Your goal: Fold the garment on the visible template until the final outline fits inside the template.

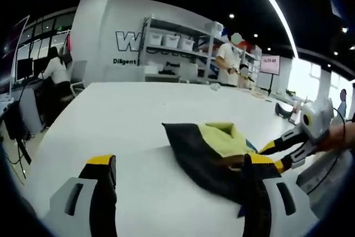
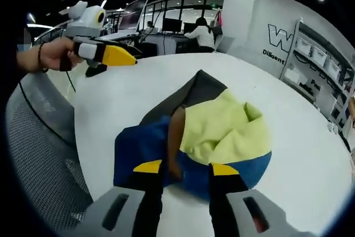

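1 garment [image 2: 222,131] lay on the surface [image 2: 111,104]; the right gripper [image 2: 186,170] pinched its 6 o'clock edge, while the left gripper [image 1: 180,167] hovered, fingers [image 1: 102,173] spread.

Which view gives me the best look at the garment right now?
The right gripper view: the garment lies spread across the white table, its dark, yellow and blue panels all visible above the right claw. The left gripper view sees the garment low and edge-on, partly hidden behind the left claw's right jaw.
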Demonstrator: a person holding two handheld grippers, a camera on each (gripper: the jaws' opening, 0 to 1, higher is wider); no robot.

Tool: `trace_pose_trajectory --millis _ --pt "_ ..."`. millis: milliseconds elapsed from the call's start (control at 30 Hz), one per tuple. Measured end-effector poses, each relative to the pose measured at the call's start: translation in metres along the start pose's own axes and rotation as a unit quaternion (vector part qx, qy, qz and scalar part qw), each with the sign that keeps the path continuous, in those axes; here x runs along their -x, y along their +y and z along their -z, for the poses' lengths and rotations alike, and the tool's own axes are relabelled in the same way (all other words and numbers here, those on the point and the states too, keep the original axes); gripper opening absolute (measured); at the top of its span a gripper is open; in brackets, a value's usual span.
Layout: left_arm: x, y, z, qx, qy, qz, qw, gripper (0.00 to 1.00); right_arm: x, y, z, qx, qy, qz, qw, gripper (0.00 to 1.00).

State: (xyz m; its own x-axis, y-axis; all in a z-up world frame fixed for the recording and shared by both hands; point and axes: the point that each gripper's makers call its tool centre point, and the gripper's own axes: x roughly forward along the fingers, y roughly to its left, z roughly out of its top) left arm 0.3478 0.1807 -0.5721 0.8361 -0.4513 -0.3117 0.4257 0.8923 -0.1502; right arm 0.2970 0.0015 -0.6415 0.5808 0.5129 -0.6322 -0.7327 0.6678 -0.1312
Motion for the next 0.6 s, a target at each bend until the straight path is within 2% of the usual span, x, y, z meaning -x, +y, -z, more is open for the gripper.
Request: trace_pose_trajectory --millis 133,200,400,600 --pt "0.0 0.0 0.0 0.0 0.001 0.001 1.0 0.88 -0.005 0.001 0.002 0.011 0.009 -0.005 0.9999 0.13" --pt "-0.001 0.0 0.001 0.001 0.002 0.002 1.0 0.88 -0.005 0.001 0.002 0.011 0.011 -0.006 0.9999 0.01" --pt "-0.001 -0.002 0.003 0.0 0.007 0.006 1.0 0.88 -0.003 0.002 0.001 0.017 0.013 -0.008 0.9997 0.0" --pt "-0.001 -0.002 0.004 -0.002 0.01 0.005 0.9999 0.87 0.012 -0.011 -0.017 -0.01 -0.031 0.02 0.9993 0.0"
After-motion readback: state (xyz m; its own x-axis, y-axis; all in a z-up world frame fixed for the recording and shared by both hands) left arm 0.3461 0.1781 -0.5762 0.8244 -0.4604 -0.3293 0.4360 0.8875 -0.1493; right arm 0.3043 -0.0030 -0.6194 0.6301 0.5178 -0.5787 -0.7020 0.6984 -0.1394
